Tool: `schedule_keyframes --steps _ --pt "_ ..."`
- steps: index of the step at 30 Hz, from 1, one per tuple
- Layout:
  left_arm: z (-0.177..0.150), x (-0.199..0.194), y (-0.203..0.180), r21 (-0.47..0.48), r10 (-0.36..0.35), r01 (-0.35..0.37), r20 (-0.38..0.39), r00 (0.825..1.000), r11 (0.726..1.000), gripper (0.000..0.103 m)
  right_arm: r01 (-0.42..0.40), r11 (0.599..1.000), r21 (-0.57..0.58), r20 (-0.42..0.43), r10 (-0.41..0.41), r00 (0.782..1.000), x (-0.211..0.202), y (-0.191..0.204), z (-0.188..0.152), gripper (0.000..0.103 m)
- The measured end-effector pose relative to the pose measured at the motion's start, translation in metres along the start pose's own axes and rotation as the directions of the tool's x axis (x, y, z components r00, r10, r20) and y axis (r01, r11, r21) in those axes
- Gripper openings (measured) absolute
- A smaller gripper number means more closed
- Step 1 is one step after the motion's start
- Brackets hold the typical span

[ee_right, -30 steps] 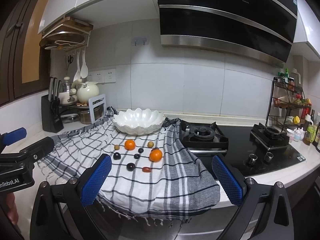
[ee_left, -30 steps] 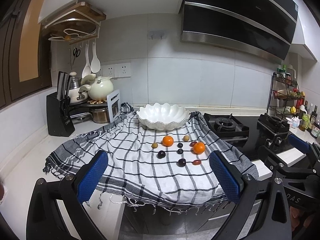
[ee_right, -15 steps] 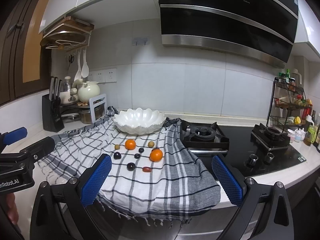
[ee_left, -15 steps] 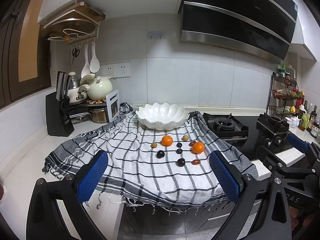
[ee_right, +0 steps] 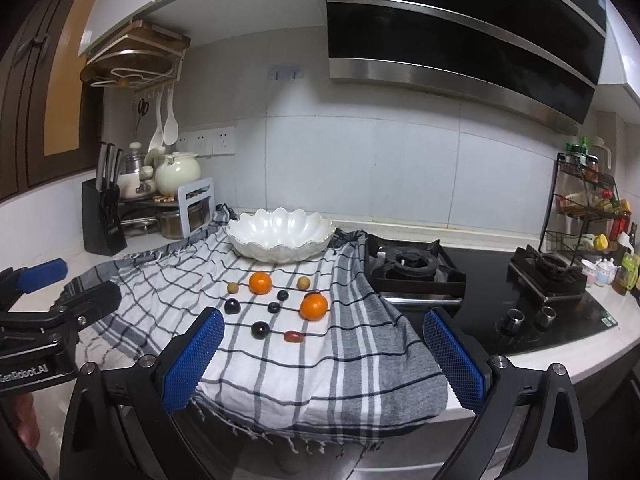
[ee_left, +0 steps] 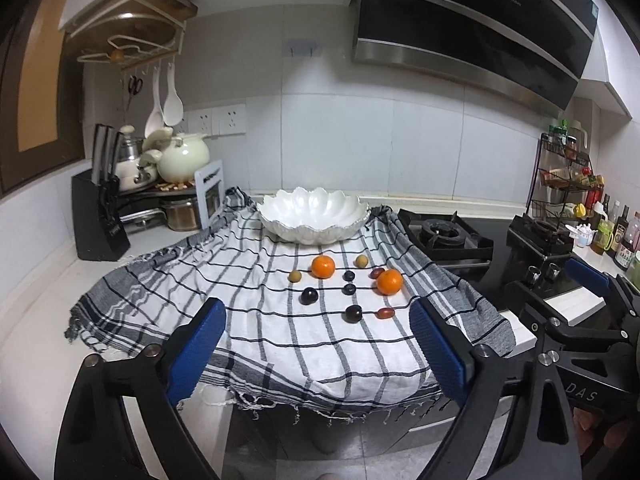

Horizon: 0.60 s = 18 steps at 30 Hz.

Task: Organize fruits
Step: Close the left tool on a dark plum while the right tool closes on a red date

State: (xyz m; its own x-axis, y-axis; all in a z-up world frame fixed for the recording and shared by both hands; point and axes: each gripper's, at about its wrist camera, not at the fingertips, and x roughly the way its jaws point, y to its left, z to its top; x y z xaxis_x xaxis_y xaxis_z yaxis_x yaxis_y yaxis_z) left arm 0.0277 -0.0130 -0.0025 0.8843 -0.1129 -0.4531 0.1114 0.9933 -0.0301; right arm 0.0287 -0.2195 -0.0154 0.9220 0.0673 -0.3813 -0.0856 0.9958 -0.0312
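Several small fruits lie loose on a checked cloth (ee_left: 256, 280): two oranges (ee_left: 323, 266) (ee_left: 389, 281), two dark plums (ee_left: 309, 295) (ee_left: 354, 313), dark grapes (ee_left: 349, 276), tan berries (ee_left: 295, 276) and red oval ones (ee_left: 385, 312). Behind them stands an empty white scalloped bowl (ee_left: 312, 216) (ee_right: 280, 228). My left gripper (ee_left: 316, 306) hovers before the cloth's front edge. Its jaws are closing and hold nothing. My right gripper (ee_right: 322, 316) stands open and empty, short of the same fruits (ee_right: 260, 282).
A gas hob (ee_left: 444, 236) sits right of the cloth. At the back left are a knife block (ee_left: 100, 220) and pots (ee_left: 182, 158); a spice rack (ee_left: 568, 184) and bottles stand far right. The cloth's fringe hangs over the counter's front edge.
The left gripper's blue pads have come slightly closer together, and its view has shifted a little toward the cloth. The right gripper's view is unchanged.
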Motion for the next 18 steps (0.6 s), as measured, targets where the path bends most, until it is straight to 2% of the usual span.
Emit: schedule_keyframes --steps 11,18 --pt "0.012 0.062 -0.003 0.054 -0.066 0.069 -0.054 0.996 0.996 0.076 -0.050 0.999 -0.005 -0.067 0.050 0.997 0.065 0.002 0.006 0.080" --pt "0.010 0.111 -0.009 0.100 -0.134 0.149 -0.144 0.980 0.984 0.065 -0.091 0.996 0.003 -0.162 0.091 0.983 0.116 0.001 -0.003 0.066"
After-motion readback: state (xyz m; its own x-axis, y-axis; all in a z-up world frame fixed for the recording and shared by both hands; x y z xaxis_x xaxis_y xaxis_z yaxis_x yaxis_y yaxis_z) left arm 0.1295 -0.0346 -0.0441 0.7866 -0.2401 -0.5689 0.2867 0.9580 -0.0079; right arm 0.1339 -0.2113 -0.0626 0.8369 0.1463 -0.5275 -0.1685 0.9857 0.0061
